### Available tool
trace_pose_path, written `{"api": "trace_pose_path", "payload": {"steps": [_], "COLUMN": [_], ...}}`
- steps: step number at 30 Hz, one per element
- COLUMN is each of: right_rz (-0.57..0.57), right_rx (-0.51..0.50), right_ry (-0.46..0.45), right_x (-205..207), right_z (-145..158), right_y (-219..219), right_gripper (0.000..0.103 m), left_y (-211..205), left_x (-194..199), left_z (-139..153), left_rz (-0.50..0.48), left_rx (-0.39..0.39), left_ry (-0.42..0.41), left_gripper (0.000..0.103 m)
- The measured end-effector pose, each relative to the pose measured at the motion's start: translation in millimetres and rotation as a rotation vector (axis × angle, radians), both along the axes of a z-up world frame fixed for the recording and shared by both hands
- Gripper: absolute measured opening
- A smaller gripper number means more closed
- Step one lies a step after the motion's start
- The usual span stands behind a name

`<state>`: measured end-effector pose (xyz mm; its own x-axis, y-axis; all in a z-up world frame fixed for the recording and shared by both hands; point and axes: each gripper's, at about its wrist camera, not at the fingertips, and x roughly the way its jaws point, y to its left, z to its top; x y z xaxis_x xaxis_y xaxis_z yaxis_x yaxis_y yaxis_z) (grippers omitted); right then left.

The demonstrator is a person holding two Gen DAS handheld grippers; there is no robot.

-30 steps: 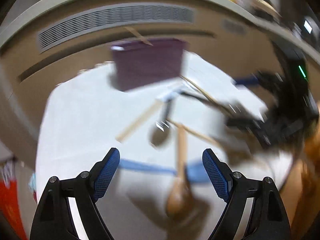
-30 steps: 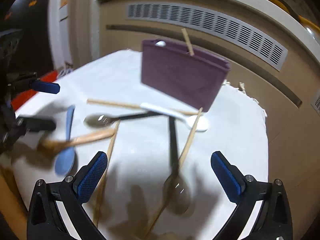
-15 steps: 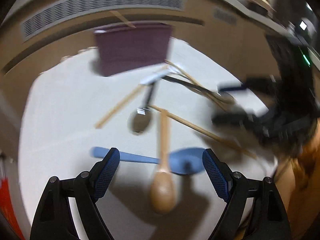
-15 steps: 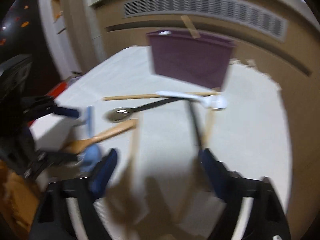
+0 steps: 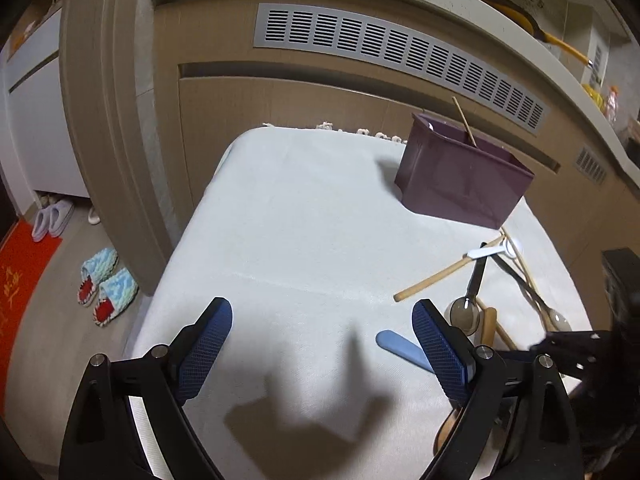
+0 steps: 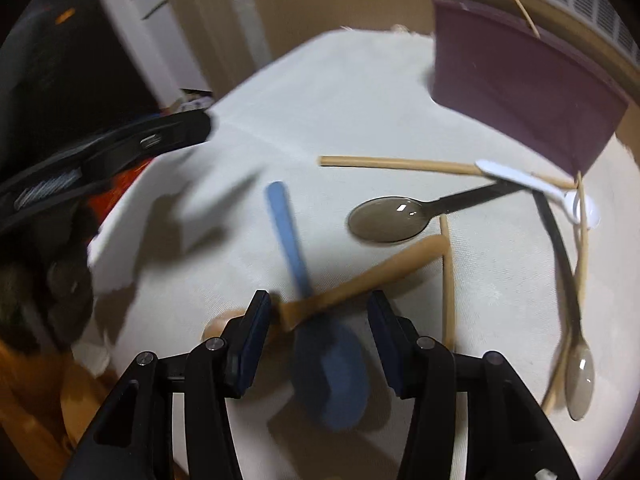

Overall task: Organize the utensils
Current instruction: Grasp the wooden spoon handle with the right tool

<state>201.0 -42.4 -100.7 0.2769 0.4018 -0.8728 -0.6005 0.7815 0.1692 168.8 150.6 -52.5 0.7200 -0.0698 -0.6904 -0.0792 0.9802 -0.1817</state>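
A desk [image 5: 304,240] covered with a pale cloth carries the utensils. A purple bin [image 5: 460,176] stands toward the far right of the desk, with one wooden chopstick [image 5: 465,122] leaning upright inside it. No brand or label can be made out on the bin or on any utensil. A red mat [image 5: 18,276] on the floor at the left bears writing along its edge, too small to be read, and a sign at the top right is likewise illegible.

The right gripper [image 6: 318,316] is pointed down over the near edge of the desk. Its fingers have just been closing and are seen about half open. Between them lie the crossing of a blue spoon [image 6: 328,372] and a wooden spoon [image 6: 372,274], the wooden handle lying over the blue one. Whether the pads press on either spoon cannot be told, as this part is blurred.

The left gripper [image 5: 322,344] is held over bare cloth at the left, its fingers spread wide with nothing between them, having just opened a little further.

Further right on the cloth, a dark translucent spoon [image 6: 386,218], a white plastic spoon [image 6: 540,186], a second dark spoon [image 6: 580,376] and loose chopsticks [image 6: 400,163] are scattered and crossed near the bin.
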Motion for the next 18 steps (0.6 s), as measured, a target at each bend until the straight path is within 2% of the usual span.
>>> {"api": "trace_pose_path", "payload": {"steps": [3,7,9,10,11,15,18], "right_rz": [-0.053,-0.065,-0.036,-0.015,-0.007,0.0,-0.04], "right_rx": [-0.007,-0.034,-0.059,-0.066,-0.066,-0.054,-0.022], "right_ry": [-0.017,-0.057,-0.093,-0.105,-0.109,-0.133,-0.143], "right_x": [12.2,17.7,12.3,8.4,7.8,8.1,11.3], "right_z": [-0.5,-2.5,-2.3,-1.6,-0.2,5.7,14.0], "right_y": [8.7,20.9,26.1,27.6,27.1,9.8,-14.3], "right_gripper": [0.049,0.047,0.034,0.022,0.013,0.01,0.009], "left_y": [1.9,4.4,7.3,6.9,5.6,-9.9,-27.2], "left_x": [-4.3,-3.0,-4.1,-5.4,-6.8,-7.3,-4.1], "left_z": [-1.8,-9.5,-14.4,-15.5,-16.1,-14.9,-14.9], "left_rz": [0.001,0.006,0.002,-0.004,-0.011,-0.061,-0.117], "left_rx": [0.008,-0.001,-0.037,-0.052,-0.062,-0.08,-0.102], "left_ry": [-0.012,0.032,0.07,0.08,0.088,0.105,0.13], "left_gripper": [0.091,0.092,0.092,0.091,0.091,0.092,0.091]}}
